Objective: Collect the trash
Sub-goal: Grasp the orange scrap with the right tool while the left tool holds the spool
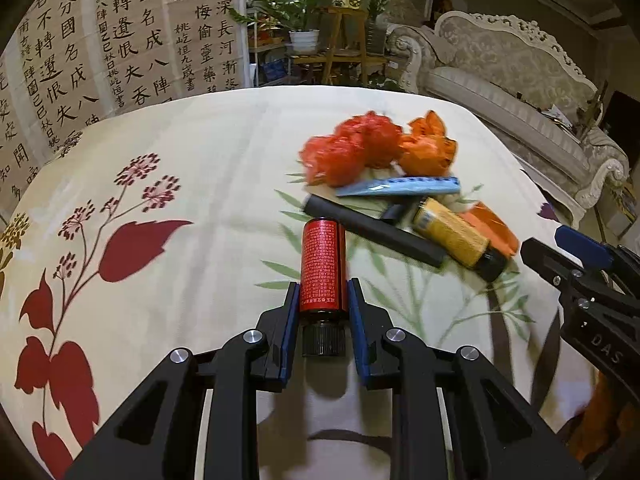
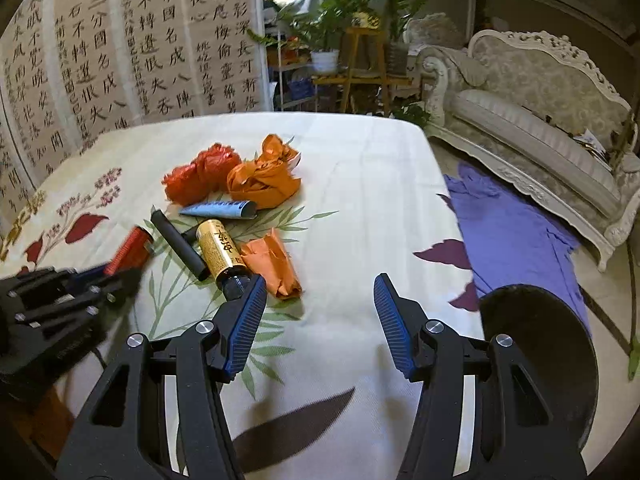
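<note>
Item: red bottle [image 1: 323, 266], black cap toward the camera, long axis running straight away between the fingers of the left tongs [image 1: 323, 292], which pinched it at its lower body. It lay on the bench [image 1: 224, 152], just beside a black tube [image 1: 374, 236] in the trash pile. Right tongs [image 2: 320, 304] stood spread and empty above the floral cloth. Calligraphy screen [image 1: 120, 40], potted plants [image 1: 320, 8] and ornate sofa [image 1: 512, 80] beyond the bench.

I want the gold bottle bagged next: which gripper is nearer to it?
Right. The right gripper stands open at the gold bottle, one of its fingers by the black cap. The left gripper is farther off, shut on the red bottle.
</note>
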`<action>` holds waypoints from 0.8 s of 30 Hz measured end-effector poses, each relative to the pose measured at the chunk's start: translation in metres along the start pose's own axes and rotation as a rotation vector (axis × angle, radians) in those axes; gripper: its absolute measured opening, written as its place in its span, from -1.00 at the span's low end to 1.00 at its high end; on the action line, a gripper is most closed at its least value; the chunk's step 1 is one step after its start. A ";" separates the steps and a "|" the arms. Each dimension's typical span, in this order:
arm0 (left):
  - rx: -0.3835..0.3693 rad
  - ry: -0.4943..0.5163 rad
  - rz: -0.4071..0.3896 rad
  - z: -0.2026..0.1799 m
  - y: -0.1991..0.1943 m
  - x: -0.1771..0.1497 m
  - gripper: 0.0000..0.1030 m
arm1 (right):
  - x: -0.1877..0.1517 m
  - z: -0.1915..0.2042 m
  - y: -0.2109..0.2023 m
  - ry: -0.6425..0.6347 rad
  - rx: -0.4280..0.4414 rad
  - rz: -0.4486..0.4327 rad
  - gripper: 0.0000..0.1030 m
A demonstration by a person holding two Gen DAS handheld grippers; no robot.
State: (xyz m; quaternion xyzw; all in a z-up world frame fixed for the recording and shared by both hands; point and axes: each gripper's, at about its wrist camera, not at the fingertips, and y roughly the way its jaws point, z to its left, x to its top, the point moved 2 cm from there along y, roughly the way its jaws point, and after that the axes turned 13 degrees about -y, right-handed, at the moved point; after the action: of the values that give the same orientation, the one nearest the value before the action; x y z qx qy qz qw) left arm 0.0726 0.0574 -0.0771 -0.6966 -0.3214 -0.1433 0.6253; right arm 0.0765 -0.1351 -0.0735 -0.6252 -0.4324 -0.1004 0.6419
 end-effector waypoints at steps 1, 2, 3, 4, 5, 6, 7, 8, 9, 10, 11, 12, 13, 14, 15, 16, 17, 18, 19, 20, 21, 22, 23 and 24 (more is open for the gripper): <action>0.002 -0.003 -0.002 0.003 0.001 0.002 -0.52 | 0.001 0.002 0.003 -0.006 0.005 0.011 0.06; 0.002 -0.006 -0.004 0.006 0.001 0.002 -0.52 | 0.001 0.003 0.007 -0.013 0.009 0.023 0.06; 0.003 -0.010 -0.005 0.008 0.001 0.003 -0.52 | 0.001 0.004 0.010 -0.018 0.010 0.031 0.06; 0.003 -0.014 -0.005 0.011 0.002 0.005 -0.52 | 0.002 0.006 0.013 -0.024 0.012 0.039 0.06; 0.002 -0.017 -0.006 0.012 0.002 0.006 -0.52 | 0.003 0.008 0.015 -0.031 0.016 0.048 0.06; 0.001 -0.020 -0.006 0.013 0.003 0.007 -0.52 | 0.005 0.009 0.016 -0.035 0.018 0.051 0.06; 0.001 -0.022 -0.007 0.016 0.003 0.009 -0.52 | 0.007 0.011 0.018 -0.040 0.019 0.055 0.06; 0.000 -0.023 -0.008 0.017 0.004 0.009 -0.52 | 0.008 0.013 0.021 -0.049 0.017 0.060 0.06; -0.002 -0.025 -0.009 0.018 0.004 0.010 -0.52 | 0.009 0.015 0.022 -0.056 0.018 0.064 0.06; -0.004 -0.027 -0.010 0.020 0.005 0.010 -0.52 | 0.011 0.017 0.024 -0.065 0.020 0.068 0.06; -0.005 -0.028 -0.011 0.020 0.005 0.011 -0.52 | 0.012 0.019 0.025 -0.070 0.020 0.070 0.06; -0.006 -0.028 -0.011 0.020 0.005 0.011 -0.52 | 0.014 0.021 0.027 -0.078 0.019 0.073 0.06; -0.007 -0.027 -0.013 0.020 0.005 0.011 -0.52 | 0.016 0.022 0.029 -0.084 0.018 0.074 0.05; -0.008 -0.025 -0.013 0.019 0.005 0.011 -0.52 | 0.018 0.023 0.030 -0.089 0.017 0.075 0.03; -0.010 -0.023 -0.014 0.019 0.005 0.010 -0.52 | 0.019 0.024 0.031 -0.094 0.016 0.077 0.02; -0.012 -0.021 -0.013 0.019 0.005 0.010 -0.52 | 0.018 0.024 0.032 -0.097 0.017 0.081 -0.10; -0.014 -0.021 -0.013 0.019 0.004 0.011 -0.52 | 0.019 0.025 0.033 -0.100 0.021 0.083 -0.19; -0.017 -0.022 -0.012 0.019 0.004 0.011 -0.52 | 0.020 0.026 0.033 -0.099 0.020 0.083 -0.21; -0.019 -0.024 -0.011 0.019 0.004 0.011 -0.52 | 0.020 0.027 0.034 -0.101 0.021 0.083 -0.28; -0.021 -0.025 -0.011 0.020 0.004 0.011 -0.52 | 0.019 0.027 0.033 -0.101 0.025 0.083 -0.43; -0.023 -0.026 -0.011 0.021 0.004 0.011 -0.52 | 0.019 0.027 0.033 -0.099 0.027 0.083 -0.54; -0.025 -0.027 -0.010 0.021 0.004 0.011 -0.52 | 0.019 0.028 0.032 -0.098 0.025 0.083 -0.53; -0.026 -0.026 -0.010 0.021 0.004 0.011 -0.52 | 0.018 0.029 0.031 -0.099 0.021 0.082 -0.54; -0.026 -0.025 -0.011 0.021 0.003 0.010 -0.52 | 0.017 0.029 0.030 -0.095 0.022 0.081 -0.54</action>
State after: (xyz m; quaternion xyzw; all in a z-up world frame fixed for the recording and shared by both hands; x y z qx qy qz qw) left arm 0.0780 0.0800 -0.0769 -0.7047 -0.3312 -0.1421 0.6111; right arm 0.0949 -0.0963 -0.0879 -0.6392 -0.4376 -0.0396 0.6311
